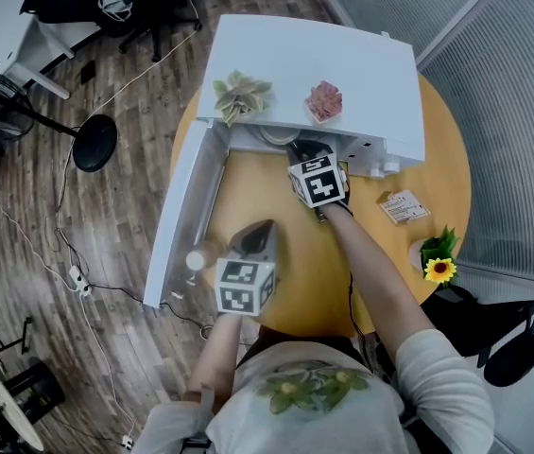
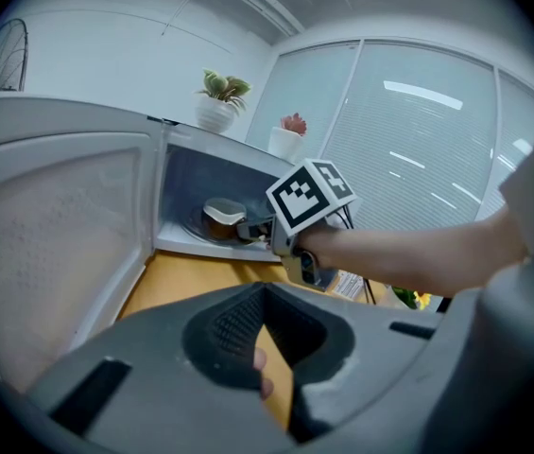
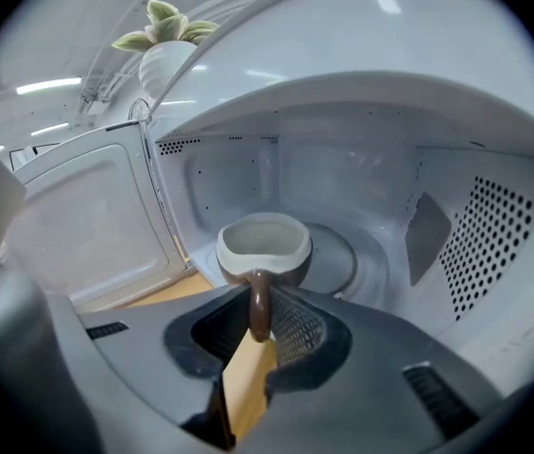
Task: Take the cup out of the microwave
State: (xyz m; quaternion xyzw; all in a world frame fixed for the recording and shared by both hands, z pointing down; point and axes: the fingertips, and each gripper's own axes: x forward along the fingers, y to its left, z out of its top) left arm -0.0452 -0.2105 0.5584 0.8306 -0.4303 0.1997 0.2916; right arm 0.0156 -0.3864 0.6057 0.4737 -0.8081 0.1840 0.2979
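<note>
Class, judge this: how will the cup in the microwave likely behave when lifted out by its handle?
The cup looks like glazed ceramic: probably rigid, fairly heavy for its size, and breakable if knocked. Held only by the thin handle, off to one side, it may tilt or swing. The smooth glaze could slip between the jaws.

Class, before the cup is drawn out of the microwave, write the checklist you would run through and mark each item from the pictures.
1. Microwave door swung open, out of the way: ok.
2. Cup upright on the turntable: ok.
3. Right gripper jaws closed on the cup's handle: ok, a pad sits against each side.
4. Cup empty, so nothing can spill: cannot tell.
5. Left gripper shut and held back from the opening: ok.
6. Bare table in front of the opening for setting down: ok.
</note>
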